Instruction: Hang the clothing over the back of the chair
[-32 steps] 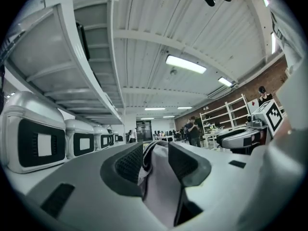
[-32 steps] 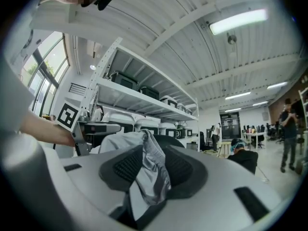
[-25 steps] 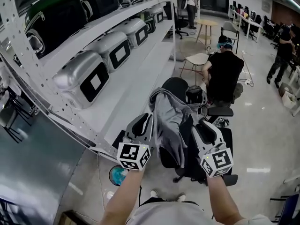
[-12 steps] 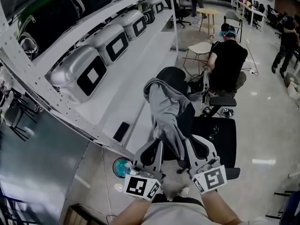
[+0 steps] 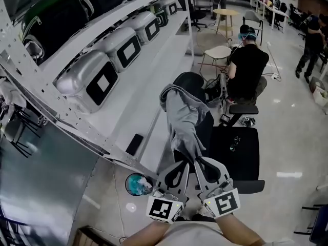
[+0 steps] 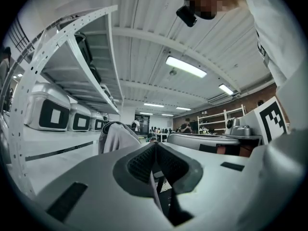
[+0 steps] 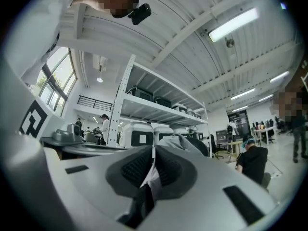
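A grey hoodie hangs over the back of a black office chair, its hem trailing down toward me. Both grippers meet at that hem, close to my body. My left gripper is shut, pads together at the tip; a thin grey strip shows in the gap below, and I cannot tell whether it is pinched. The jaws of my right gripper have just been closing, and pale grey cloth sits pressed between its pads. The hoodie's top shows beyond each gripper.
A white metal shelf rack with several grey cases runs along the left. A person in black sits just beyond the chair. A teal round object lies on the floor by the rack foot. More chairs and tables stand farther back.
Both grippers have drawn back from the sides of the chair back toward me and lower, ending together at the hoodie's hem. The right jaws closed from wide open.
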`<state>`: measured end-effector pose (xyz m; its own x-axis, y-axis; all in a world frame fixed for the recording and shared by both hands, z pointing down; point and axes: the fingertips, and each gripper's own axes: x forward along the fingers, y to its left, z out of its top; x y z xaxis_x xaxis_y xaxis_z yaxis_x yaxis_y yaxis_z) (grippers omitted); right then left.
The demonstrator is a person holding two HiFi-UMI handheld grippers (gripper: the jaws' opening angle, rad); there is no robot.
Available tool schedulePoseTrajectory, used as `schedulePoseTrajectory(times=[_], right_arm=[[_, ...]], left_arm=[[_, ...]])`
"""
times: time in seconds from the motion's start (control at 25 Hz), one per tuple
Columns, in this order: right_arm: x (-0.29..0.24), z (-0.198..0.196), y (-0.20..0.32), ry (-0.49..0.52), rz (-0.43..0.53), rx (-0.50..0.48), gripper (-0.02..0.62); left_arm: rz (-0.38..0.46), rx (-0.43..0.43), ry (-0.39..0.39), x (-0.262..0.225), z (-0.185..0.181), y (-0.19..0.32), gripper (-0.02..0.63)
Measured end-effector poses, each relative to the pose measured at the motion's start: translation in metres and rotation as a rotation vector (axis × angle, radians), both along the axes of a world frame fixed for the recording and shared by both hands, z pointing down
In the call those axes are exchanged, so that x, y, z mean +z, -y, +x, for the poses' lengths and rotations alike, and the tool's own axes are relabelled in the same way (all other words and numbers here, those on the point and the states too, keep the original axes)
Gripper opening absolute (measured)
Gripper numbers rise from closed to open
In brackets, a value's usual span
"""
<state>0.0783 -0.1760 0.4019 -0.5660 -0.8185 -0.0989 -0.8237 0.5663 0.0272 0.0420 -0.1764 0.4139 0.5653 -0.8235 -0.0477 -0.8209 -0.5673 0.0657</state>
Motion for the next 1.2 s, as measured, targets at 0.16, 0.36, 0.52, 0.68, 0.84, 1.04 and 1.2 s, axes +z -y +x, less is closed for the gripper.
schedulePoseTrajectory(times=[0.16,0.36,0.52,0.68,0.84,1.04,1.2], right_arm=[[0.001,-0.015,-0.007,-0.024,-0.015,0.035,0.031],[-0.003,-0.032,-0.012,-0.067,0.000,0.097,0.030],[0.001,-0.041,-0.015,-0.073,-0.019,0.146,0.031],[0.013,-0.057,-0.028,-0.087,-0.058,0.139,0.030],[0.006,-0.066,-0.033,-0.109,-0.009,0.136,0.027],[-0.015,-0.056,-0.028,-0.125,0.074,0.186,0.023],[-0.023,-0.049,-0.027,-0.127,0.085,0.195,0.017]], left_arm=[[0.015,0.017,-0.030,-0.006,-0.011,-0.003,0.020],[0.012,0.040,-0.074,-0.008,-0.036,-0.007,0.020],[0.001,0.071,-0.112,-0.004,-0.051,-0.010,0.020],[-0.025,0.093,-0.130,0.002,-0.059,-0.013,0.020],[0.016,0.083,-0.105,-0.002,-0.058,-0.014,0.020],[0.113,0.047,-0.070,-0.029,-0.060,-0.010,0.020],[0.122,0.048,-0.059,-0.034,-0.059,-0.014,0.020]])
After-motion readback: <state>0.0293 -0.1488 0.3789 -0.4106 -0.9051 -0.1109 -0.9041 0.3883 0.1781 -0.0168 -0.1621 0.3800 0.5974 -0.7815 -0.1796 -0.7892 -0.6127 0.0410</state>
